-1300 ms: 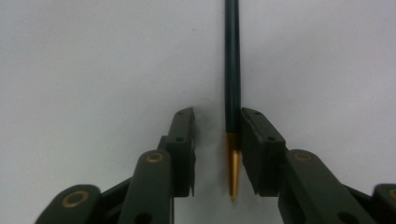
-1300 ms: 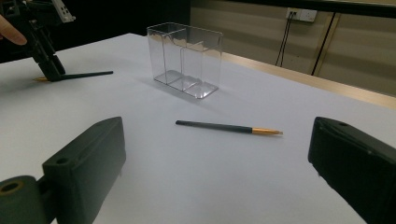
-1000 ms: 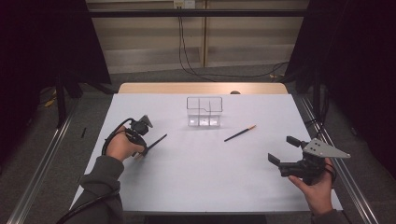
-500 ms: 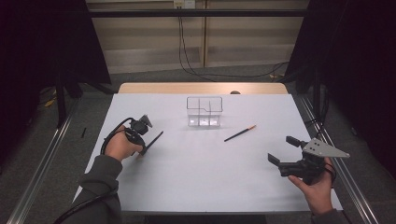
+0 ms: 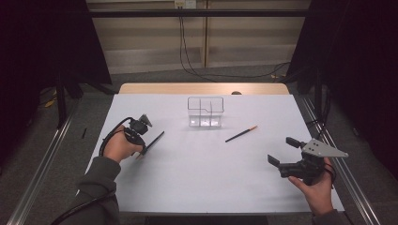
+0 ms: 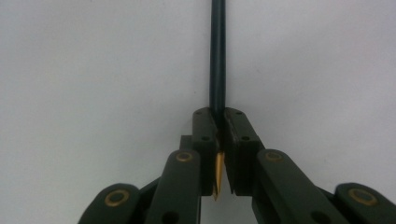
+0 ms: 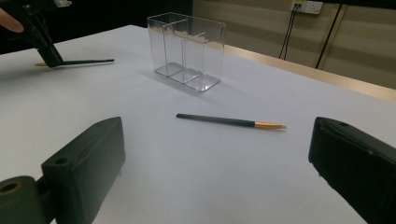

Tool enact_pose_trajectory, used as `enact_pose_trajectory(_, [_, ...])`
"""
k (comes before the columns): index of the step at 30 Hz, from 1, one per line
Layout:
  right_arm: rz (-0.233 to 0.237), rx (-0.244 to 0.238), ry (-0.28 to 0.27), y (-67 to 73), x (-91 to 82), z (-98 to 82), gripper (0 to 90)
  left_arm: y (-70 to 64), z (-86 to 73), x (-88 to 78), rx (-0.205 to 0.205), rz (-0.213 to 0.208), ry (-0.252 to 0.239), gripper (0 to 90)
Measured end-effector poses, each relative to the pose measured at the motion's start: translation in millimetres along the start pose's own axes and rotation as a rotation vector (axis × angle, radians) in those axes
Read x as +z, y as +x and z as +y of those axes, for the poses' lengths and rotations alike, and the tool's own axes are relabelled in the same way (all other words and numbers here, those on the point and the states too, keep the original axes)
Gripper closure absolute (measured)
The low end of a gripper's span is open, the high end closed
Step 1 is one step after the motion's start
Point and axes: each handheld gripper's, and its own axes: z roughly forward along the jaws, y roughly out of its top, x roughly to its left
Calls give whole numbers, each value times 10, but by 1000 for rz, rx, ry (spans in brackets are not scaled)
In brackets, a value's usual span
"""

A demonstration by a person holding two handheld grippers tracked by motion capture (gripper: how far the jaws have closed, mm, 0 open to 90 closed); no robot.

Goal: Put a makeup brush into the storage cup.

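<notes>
Brush pickup beside the clear box

Left gripper (image 5: pixel 141 149), left of the clear box (image 5: pixel 205 111), is clamped on a dark brush (image 6: pixel 217 56) near its gold end; lift level, slowly. Right gripper (image 7: pixel 215 168) gapes empty, second brush (image 7: pixel 230 122) lying right of the box

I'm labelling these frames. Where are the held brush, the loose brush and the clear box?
Held brush (image 6: pixel 217 56), left gripper view, dark handle.
Loose brush (image 7: pixel 219 120), right gripper view, dark handle.
Clear box (image 5: pixel 205 104), high view, front wall.
</notes>
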Motion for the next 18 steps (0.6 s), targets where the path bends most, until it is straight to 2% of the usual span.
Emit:
enact_pose_trajectory(6, [4, -3, 9, 0, 14, -3, 27, -30, 8, -49, -7, -26, -20, 839])
enact_pose_trajectory(10, [14, -8, 30, 22, 47, -5, 23, -86, 36, -78, 23, -44, -16, 839])
enact_pose_trajectory(17, [25, -12, 44, 5, 83, 8, 21, -196, 107, -138, 59, -66, -48, 839])
enact_pose_trajectory(18, [39, -9, 45, -9, 85, 12, 21, -210, 120, -147, 65, -74, -49, 840])
